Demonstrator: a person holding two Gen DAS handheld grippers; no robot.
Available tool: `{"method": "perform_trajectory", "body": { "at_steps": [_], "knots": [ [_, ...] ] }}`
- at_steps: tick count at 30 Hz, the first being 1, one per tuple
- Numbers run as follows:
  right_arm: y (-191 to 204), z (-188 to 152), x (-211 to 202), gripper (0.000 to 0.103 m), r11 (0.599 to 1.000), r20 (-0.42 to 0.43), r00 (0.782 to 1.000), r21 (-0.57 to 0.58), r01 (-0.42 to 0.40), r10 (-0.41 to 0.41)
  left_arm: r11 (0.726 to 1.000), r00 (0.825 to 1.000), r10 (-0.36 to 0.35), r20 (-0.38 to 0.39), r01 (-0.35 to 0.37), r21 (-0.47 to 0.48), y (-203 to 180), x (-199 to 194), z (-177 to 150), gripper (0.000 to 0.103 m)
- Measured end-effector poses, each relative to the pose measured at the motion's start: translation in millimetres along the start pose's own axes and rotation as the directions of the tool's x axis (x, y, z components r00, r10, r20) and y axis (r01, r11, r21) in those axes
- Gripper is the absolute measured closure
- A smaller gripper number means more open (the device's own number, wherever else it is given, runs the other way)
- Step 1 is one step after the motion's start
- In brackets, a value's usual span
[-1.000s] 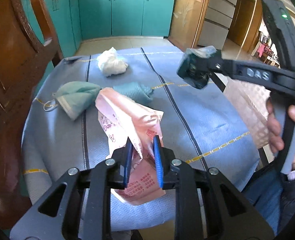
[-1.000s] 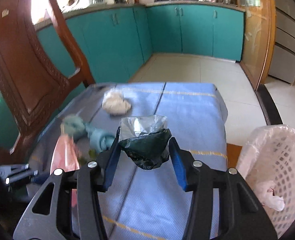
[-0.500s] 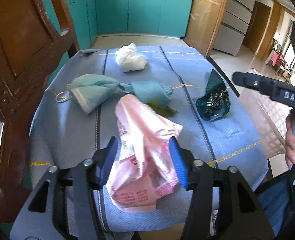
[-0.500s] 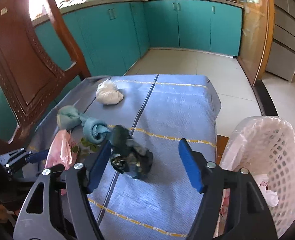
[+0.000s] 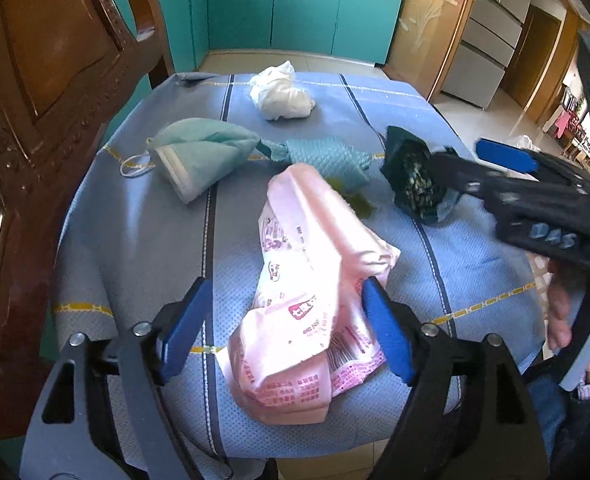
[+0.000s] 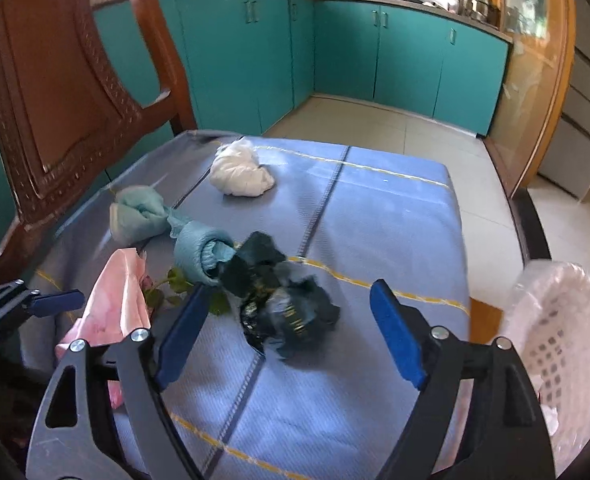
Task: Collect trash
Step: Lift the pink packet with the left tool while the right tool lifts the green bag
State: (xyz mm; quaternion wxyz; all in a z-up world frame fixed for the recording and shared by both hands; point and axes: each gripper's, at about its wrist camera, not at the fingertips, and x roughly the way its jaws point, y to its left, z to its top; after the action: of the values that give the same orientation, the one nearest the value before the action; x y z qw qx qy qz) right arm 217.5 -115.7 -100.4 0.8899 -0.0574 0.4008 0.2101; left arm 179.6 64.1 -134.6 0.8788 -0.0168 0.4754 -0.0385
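Observation:
A pink printed wrapper [image 5: 303, 292] lies on the blue tablecloth [image 5: 135, 248] between the jaws of my left gripper [image 5: 285, 328]. Those jaws are opening, and the pads stand off the wrapper or just brush its edge. A crumpled dark green wrapper [image 6: 291, 316] rests on the cloth between the opening jaws of my right gripper [image 6: 289, 328], untouched by either pad. In the left wrist view the right gripper [image 5: 475, 162] hovers just right of that dark wrapper [image 5: 411, 176]. A white tissue wad [image 5: 281, 96], a teal face mask [image 5: 199, 152] and a rolled teal cloth [image 5: 327, 158] lie farther back.
A white lattice basket [image 6: 555, 340] with a plastic liner stands off the table's right edge. A carved wooden chair back [image 5: 35, 80] rises at the left. Green leaves [image 6: 179, 284] lie beside the pink wrapper. A hand [image 5: 575, 312] holds the right gripper's handle.
Both grippers have opened wide. The dark green wrapper dropped out of the right gripper onto the cloth. The left gripper let go of the pink wrapper, which now lies slumped on the table.

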Motion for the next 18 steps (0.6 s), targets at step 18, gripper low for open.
{"method": "perform_trajectory", "body": {
  "at_steps": [18],
  "knots": [
    [9.1, -6.4, 36.4, 0.046, 1.000, -0.081, 0.997, -0.016, 0.018, -0.019, 0.998, 0.999, 0.006, -0.042, -0.004, 0.059, -12.5, 7.9, -7.2, 0.023]
  ]
}}
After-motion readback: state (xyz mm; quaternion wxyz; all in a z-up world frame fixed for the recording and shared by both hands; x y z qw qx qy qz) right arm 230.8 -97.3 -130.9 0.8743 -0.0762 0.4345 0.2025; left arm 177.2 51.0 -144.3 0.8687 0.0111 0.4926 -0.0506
